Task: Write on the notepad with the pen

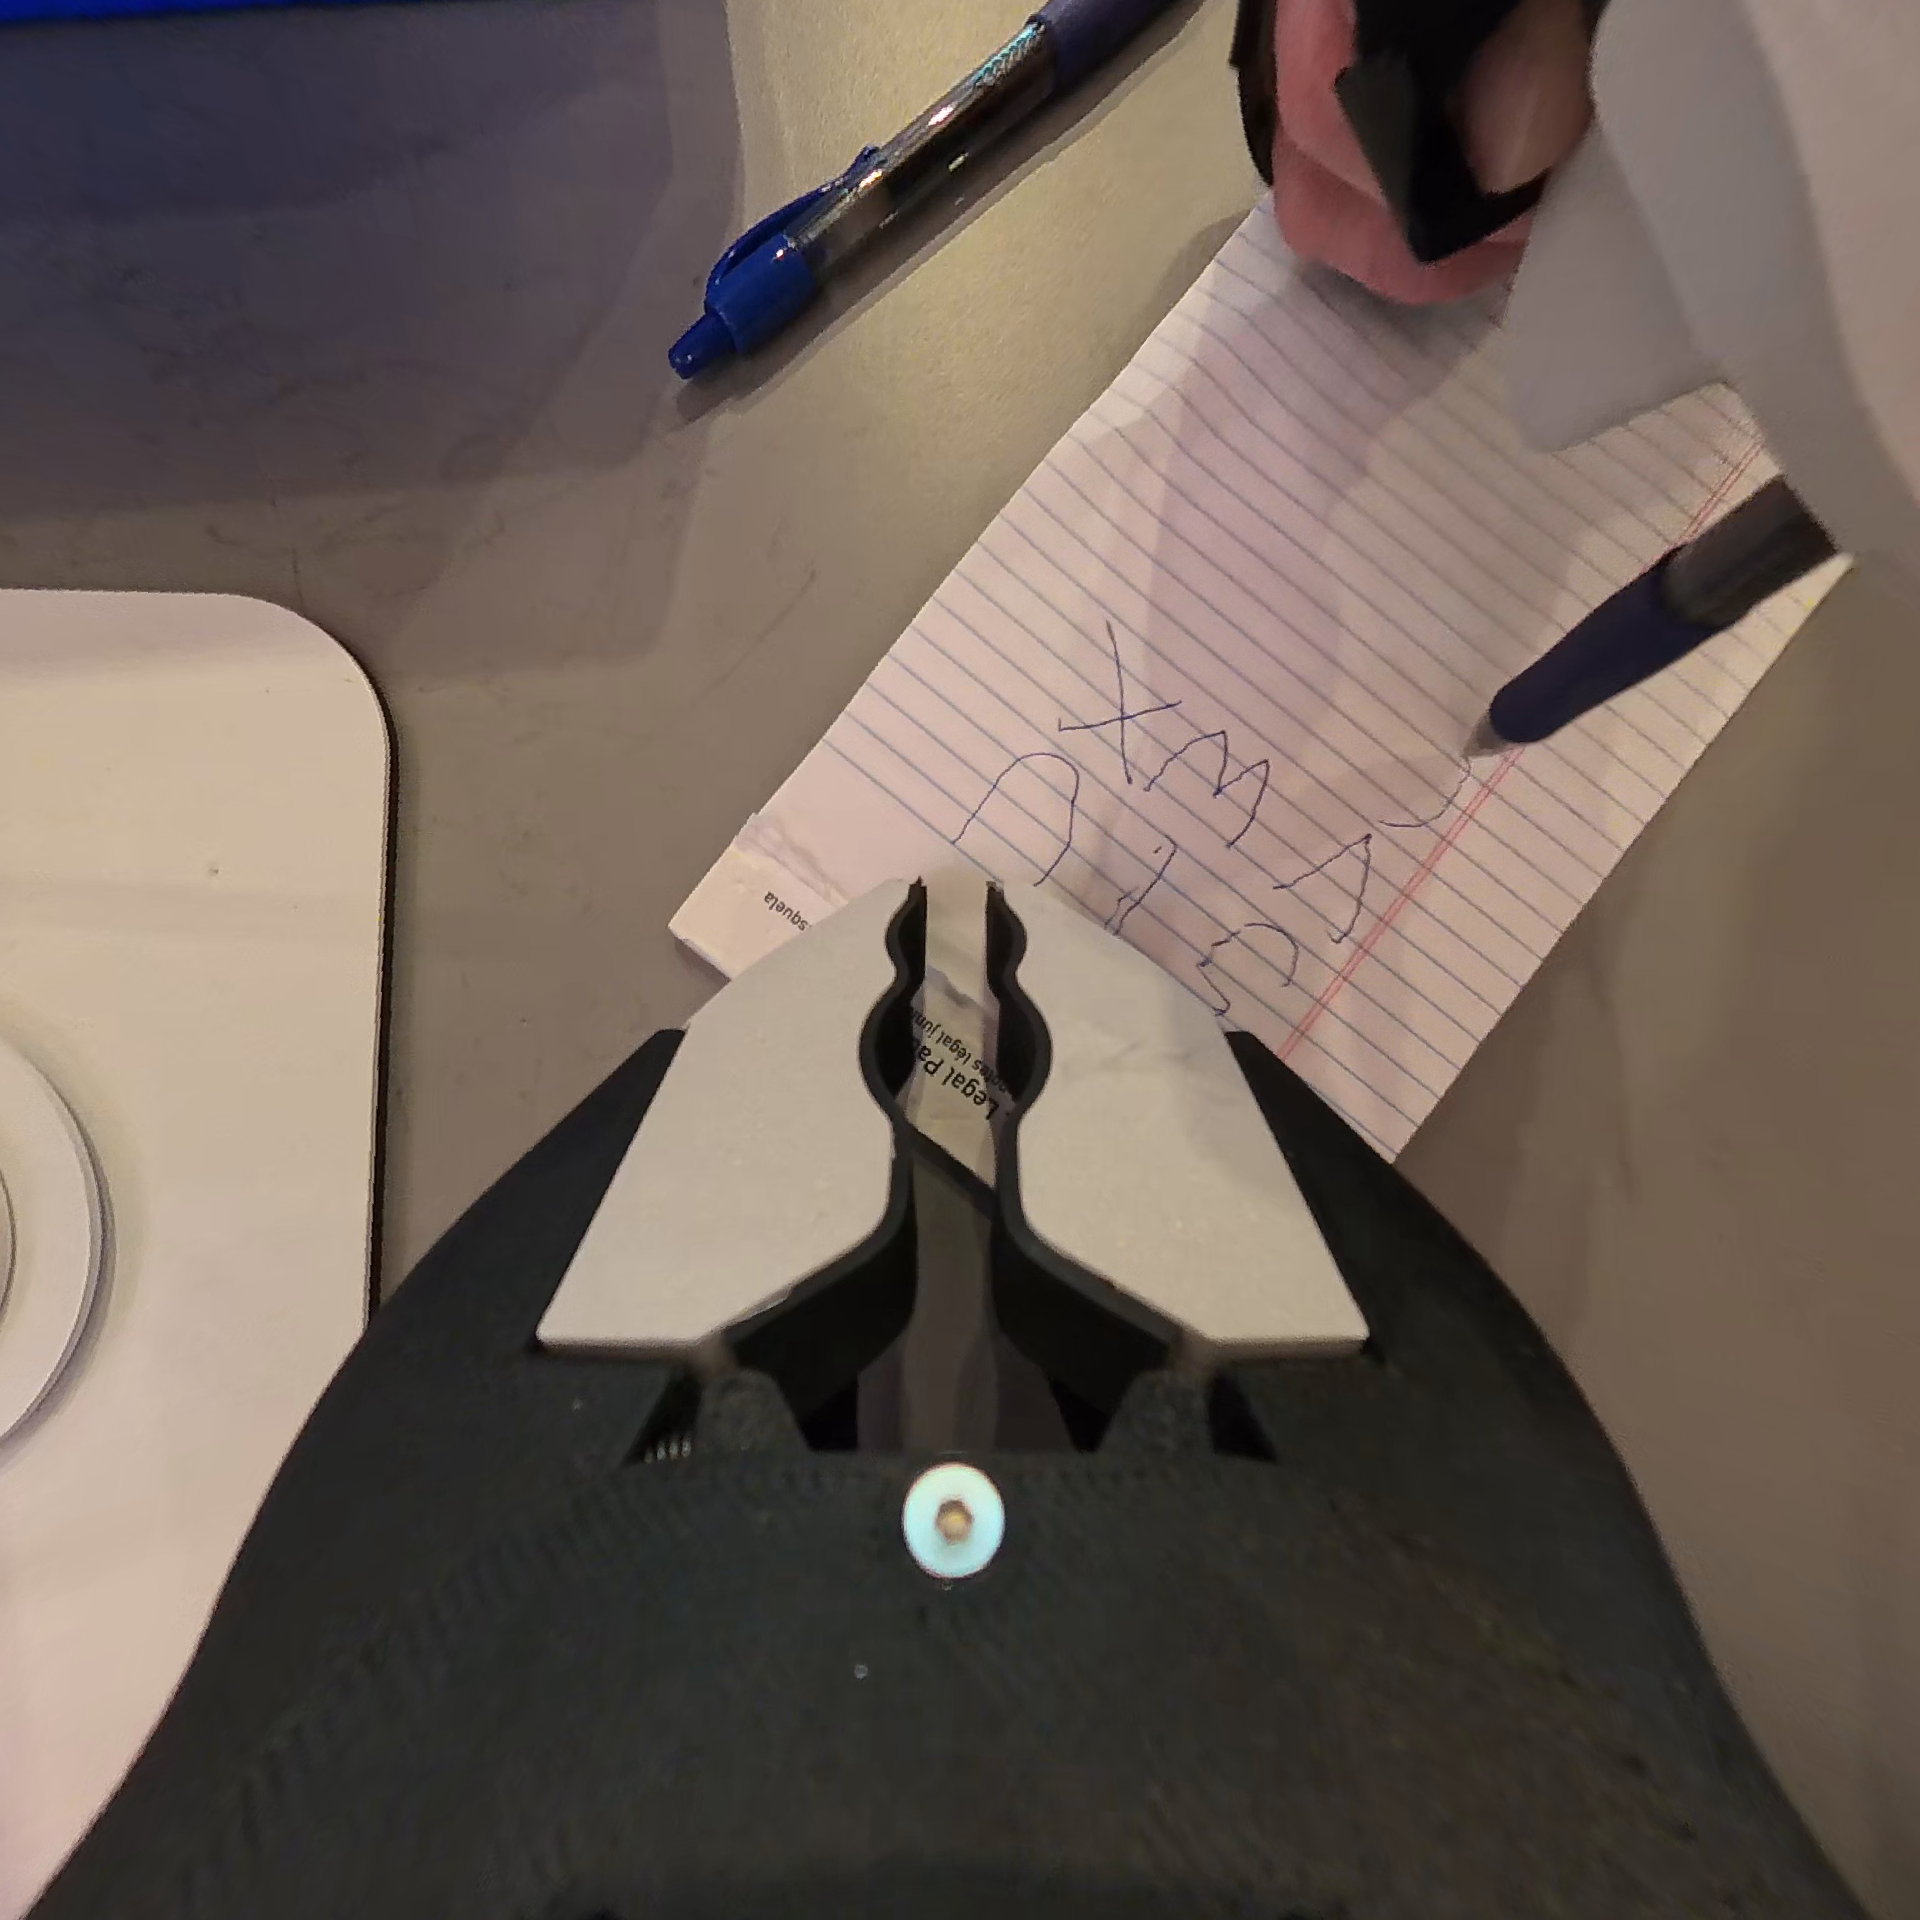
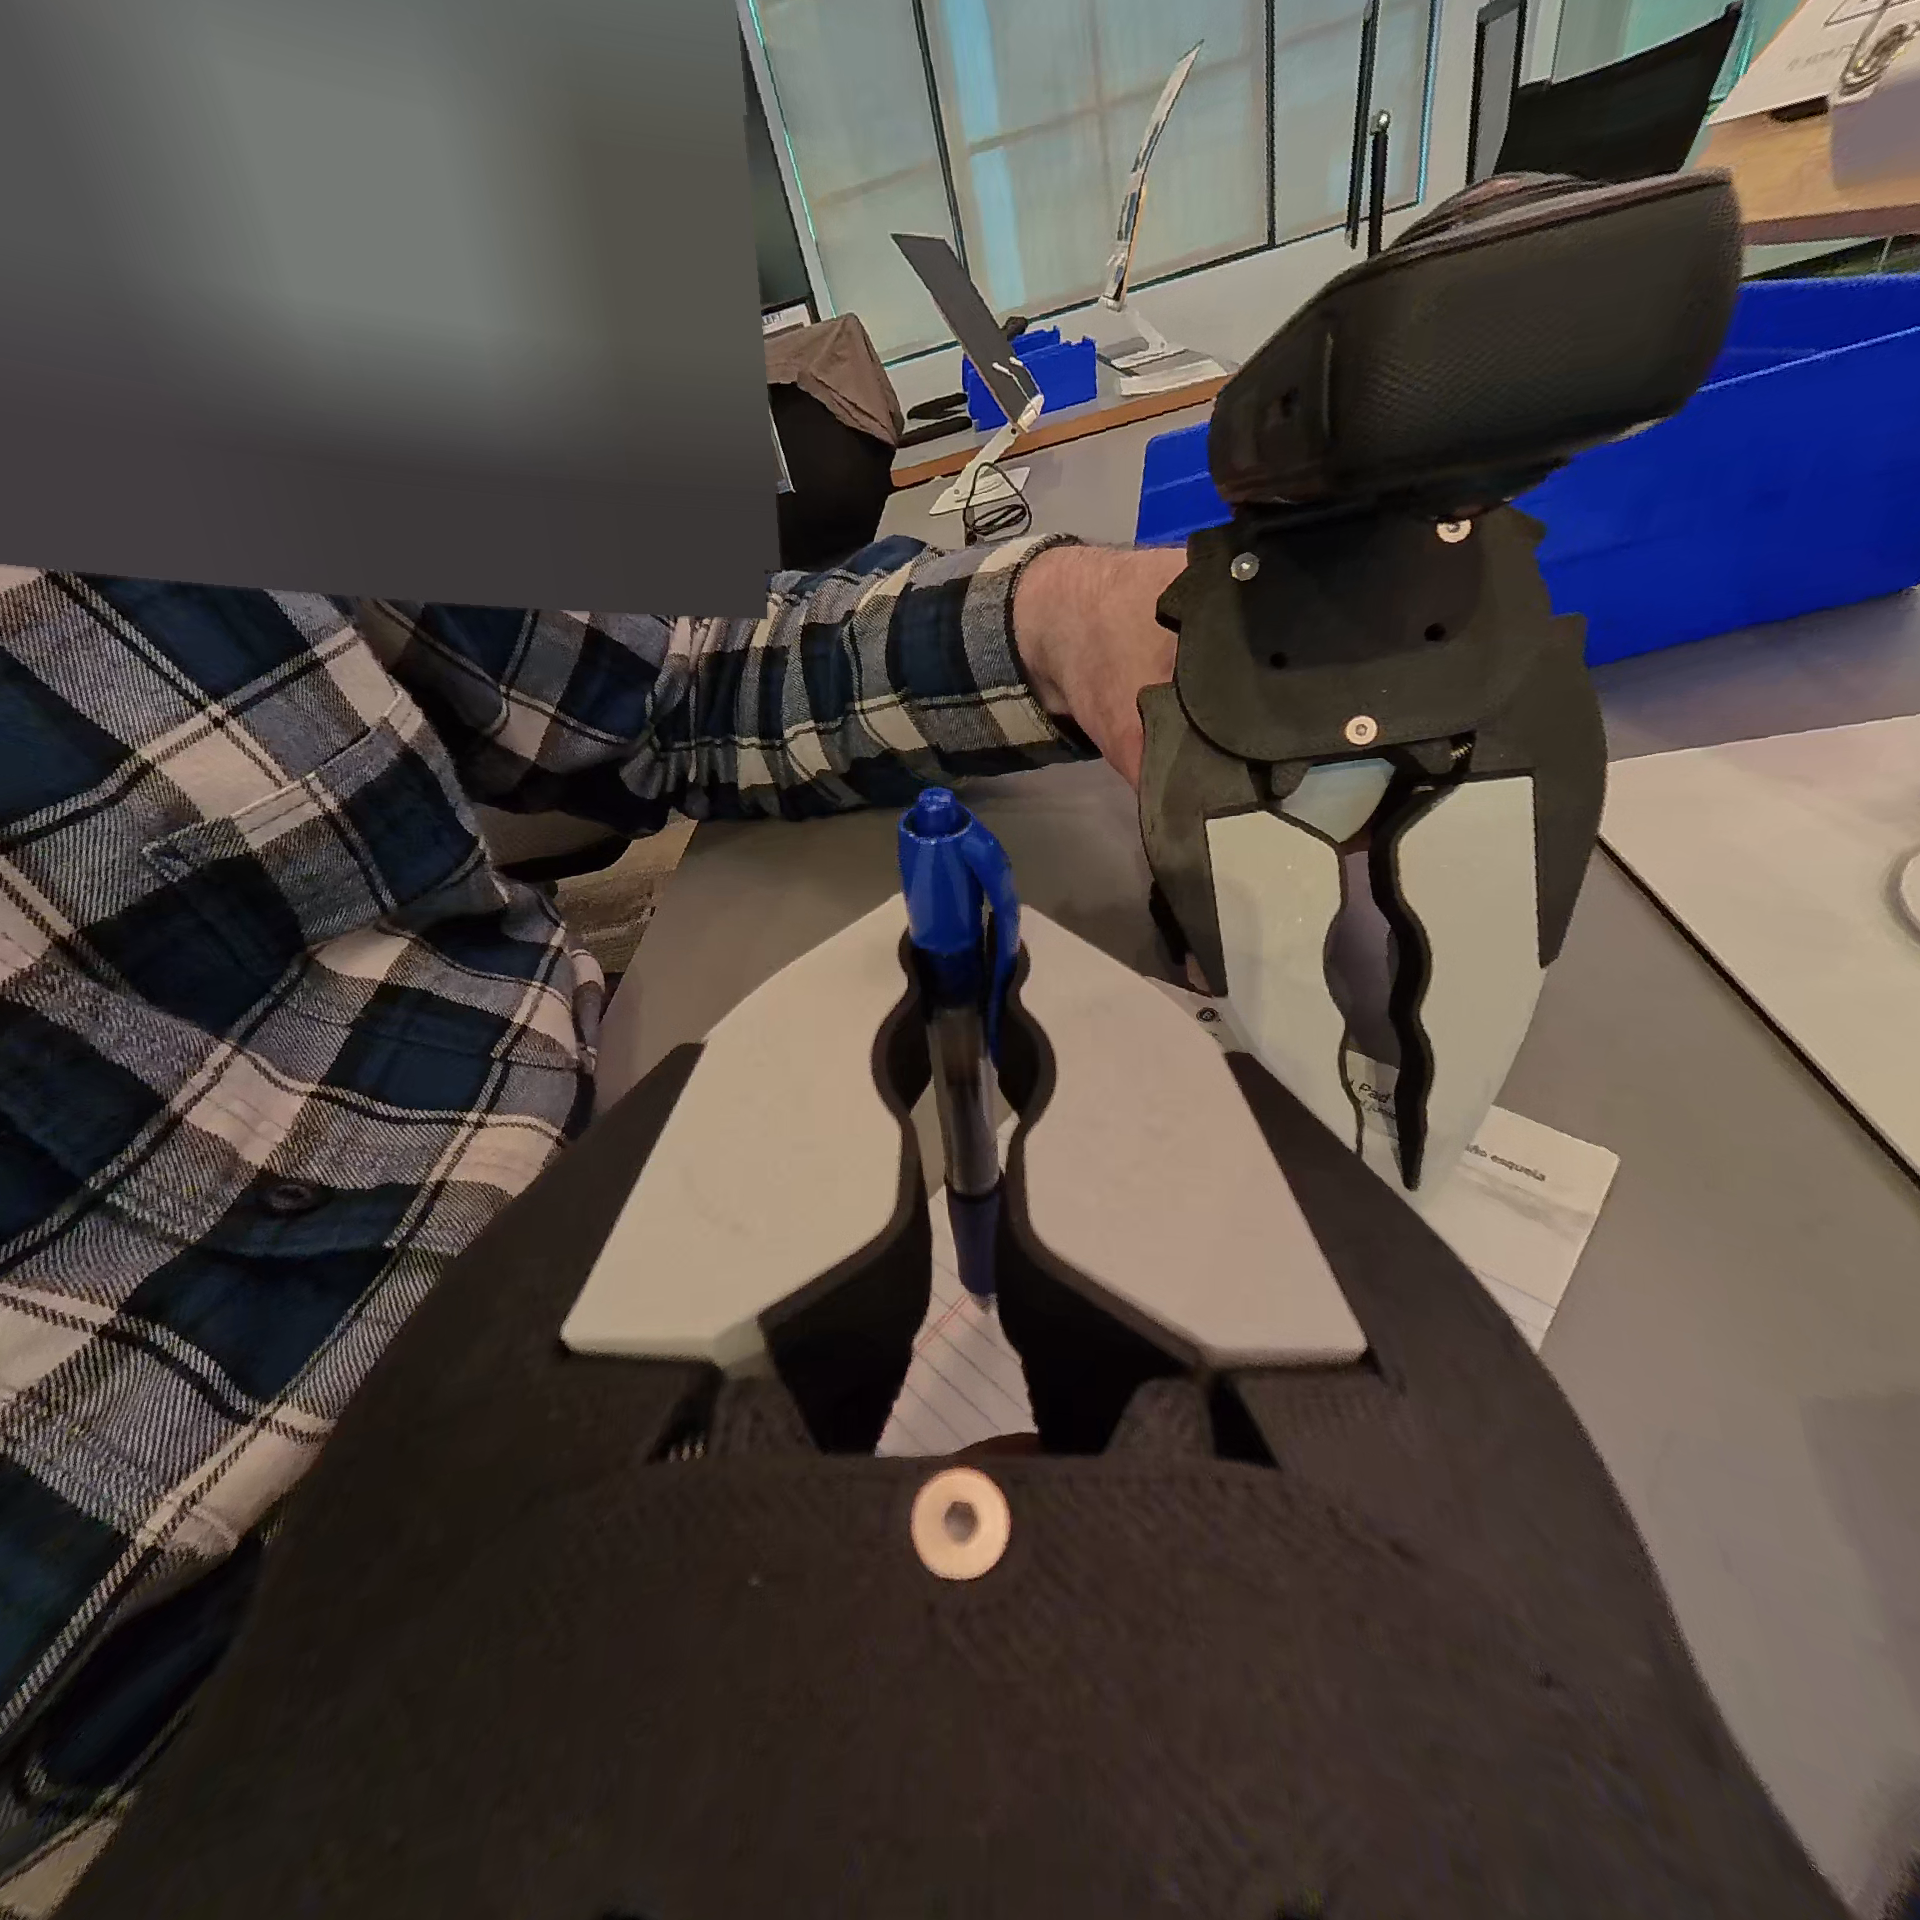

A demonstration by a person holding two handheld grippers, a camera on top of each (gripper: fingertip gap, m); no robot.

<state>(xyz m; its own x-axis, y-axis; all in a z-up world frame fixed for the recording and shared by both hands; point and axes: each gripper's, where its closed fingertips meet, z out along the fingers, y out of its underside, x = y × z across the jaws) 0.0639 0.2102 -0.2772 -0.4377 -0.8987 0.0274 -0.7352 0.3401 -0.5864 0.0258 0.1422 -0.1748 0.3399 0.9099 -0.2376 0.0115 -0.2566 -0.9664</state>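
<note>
spare pen (image 1: 894, 177) beyond notepad (image 1: 1299, 582)

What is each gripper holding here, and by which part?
Right gripper clamps a blue pen around its upper barrel. Left gripper presses down the notepad, not gripping it.

The left gripper (image 1: 954, 894) is covering the notepad's (image 1: 1299, 582) near end, and a picture edge is cutting off the spare pen's (image 1: 883, 187) tip.

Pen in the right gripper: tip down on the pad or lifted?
Down, or nearly. The pen slants with its tip at the end of a fresh stroke on the notepad; actual contact cannot be told.
</note>
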